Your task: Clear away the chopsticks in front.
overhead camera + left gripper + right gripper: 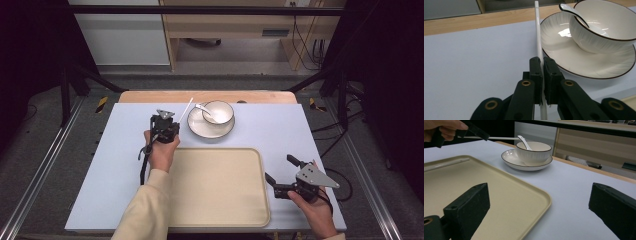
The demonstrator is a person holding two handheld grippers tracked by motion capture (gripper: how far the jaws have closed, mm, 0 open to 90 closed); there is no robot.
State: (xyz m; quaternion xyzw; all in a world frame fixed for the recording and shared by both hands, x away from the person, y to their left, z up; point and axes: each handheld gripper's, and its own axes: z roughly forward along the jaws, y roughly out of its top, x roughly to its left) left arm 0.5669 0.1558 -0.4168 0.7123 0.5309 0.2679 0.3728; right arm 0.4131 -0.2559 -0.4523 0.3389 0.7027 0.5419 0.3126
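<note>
Chopstick [538, 37] clamped between left tool [541, 72] jaws.

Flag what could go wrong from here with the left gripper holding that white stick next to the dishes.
1. The left gripper pinches the thin white stick near one end; it may pivot or slip.
2. The stick's free end passes close to the plate and the spoon in the bowl; a swing could knock the spoon.
</note>
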